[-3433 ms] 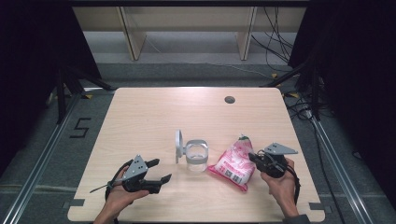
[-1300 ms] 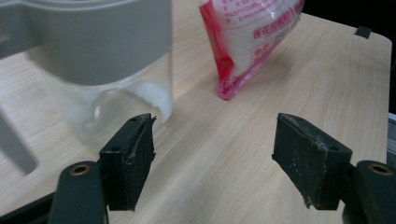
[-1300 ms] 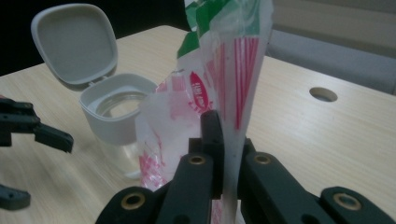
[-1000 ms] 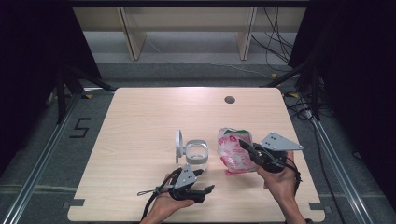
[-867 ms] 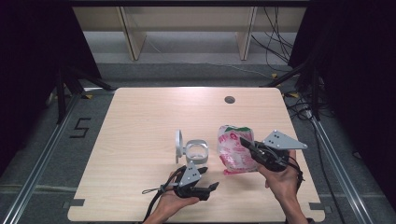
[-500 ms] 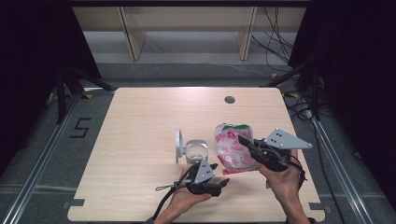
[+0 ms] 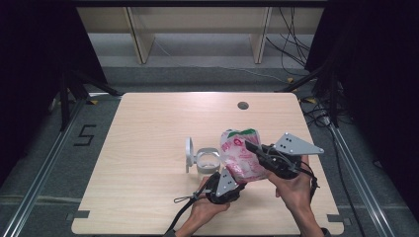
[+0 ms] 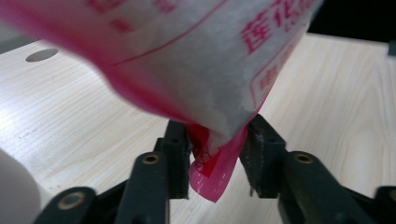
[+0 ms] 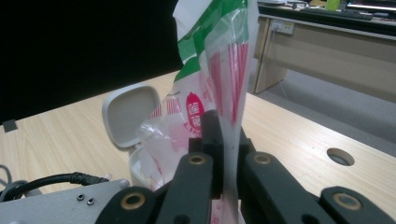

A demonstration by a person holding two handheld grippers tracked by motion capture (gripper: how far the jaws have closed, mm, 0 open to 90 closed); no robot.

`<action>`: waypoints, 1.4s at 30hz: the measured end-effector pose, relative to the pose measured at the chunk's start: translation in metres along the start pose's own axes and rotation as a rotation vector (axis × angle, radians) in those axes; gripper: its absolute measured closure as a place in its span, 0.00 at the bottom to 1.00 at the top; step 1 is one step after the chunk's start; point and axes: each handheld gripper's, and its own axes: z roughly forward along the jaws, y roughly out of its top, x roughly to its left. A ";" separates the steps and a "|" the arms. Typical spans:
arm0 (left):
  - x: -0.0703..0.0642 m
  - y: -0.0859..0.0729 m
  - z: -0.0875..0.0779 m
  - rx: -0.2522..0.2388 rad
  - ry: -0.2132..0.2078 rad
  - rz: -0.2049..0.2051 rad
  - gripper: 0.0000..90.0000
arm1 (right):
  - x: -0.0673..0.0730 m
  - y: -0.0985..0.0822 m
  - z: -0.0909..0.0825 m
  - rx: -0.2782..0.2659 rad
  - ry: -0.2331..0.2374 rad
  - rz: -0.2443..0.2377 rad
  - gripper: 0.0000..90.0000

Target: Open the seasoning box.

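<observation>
bag: pink-and-white printed plastic pouch (image 7: 242, 160) held up off the wooden table (image 7: 148, 143), beside the open-lidded clear jar (image 7: 206, 161), likely for pouring
right gripper (image 7: 253, 148): clamped on the pouch's side, carrying it
left gripper (image 7: 236, 186): jaws just been closing around the bottom corner; pads close beside the film, contact unclear, likely to tip it

Right gripper (image 7: 253, 148) fingers clamped shut; left gripper (image 7: 236, 183) fingers closing, low.

Your way across the far and left desk (image 7: 148, 128) is open; the lidded container (image 7: 206, 160), seemingly open, blocks passage just left of the snack bag (image 7: 240, 158).
</observation>
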 end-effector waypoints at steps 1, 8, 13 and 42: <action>0.000 -0.001 0.000 -0.011 0.008 -0.017 0.74 | -0.001 0.001 0.001 -0.010 -0.007 -0.009 1.00; 0.000 -0.002 -0.002 -0.050 0.034 -0.046 0.78 | 0.000 0.009 0.014 -0.012 0.011 -0.003 1.00; -0.003 -0.001 -0.002 -0.067 0.049 -0.029 0.79 | -0.002 0.014 0.023 -0.016 0.014 -0.004 1.00; -0.009 -0.005 0.007 -0.131 0.068 -0.095 0.81 | 0.007 0.020 0.066 0.016 0.039 0.022 1.00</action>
